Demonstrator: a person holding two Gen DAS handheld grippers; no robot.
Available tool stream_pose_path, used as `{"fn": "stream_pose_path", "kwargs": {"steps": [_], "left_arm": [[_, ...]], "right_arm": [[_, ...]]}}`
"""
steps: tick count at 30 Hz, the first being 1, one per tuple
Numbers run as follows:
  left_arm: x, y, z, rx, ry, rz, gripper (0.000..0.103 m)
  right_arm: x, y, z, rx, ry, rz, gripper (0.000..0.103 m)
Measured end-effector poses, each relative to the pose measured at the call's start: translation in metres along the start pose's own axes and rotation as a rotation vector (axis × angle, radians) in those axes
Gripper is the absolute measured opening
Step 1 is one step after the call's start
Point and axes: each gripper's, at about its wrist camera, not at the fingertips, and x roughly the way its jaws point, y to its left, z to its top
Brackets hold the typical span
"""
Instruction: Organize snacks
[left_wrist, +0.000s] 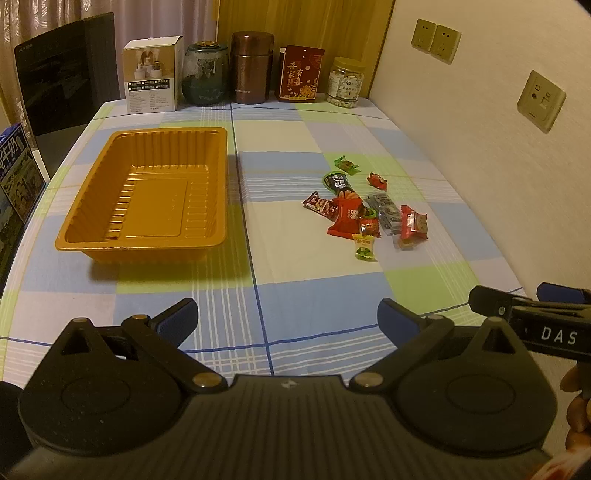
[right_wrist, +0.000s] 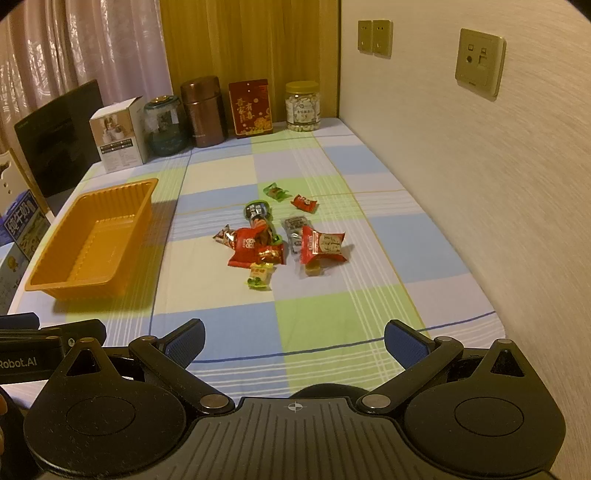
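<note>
An empty orange plastic tray sits on the left of the checked tablecloth. A pile of several wrapped snacks lies to its right, with a green candy and a yellow-green one at its edges. My left gripper is open and empty above the near table edge, well short of tray and snacks. My right gripper is open and empty, near side of the snack pile. The right gripper's fingers show at the left view's right edge.
Along the back wall stand a white box, a glass jar, a brown canister, a red packet and a nut jar. A wall with sockets runs along the right. A milk carton is at the left edge.
</note>
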Motion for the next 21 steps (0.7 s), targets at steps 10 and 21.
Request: {"fn": "stream_pose_path", "kwargs": {"steps": [10, 21], "left_arm": [[-0.0001, -0.0001, 0.0004, -0.002, -0.001, 0.001, 0.103], [-0.0004, -0.0012, 0.0007, -0.003, -0.004, -0.002, 0.103]], "right_arm": [[0.0008, -0.0019, 0.0000, 0.001, 0.003, -0.003, 0.103], [0.0004, -0.0010, -0.0008, 0.000, 0.002, -0.005, 0.103]]}}
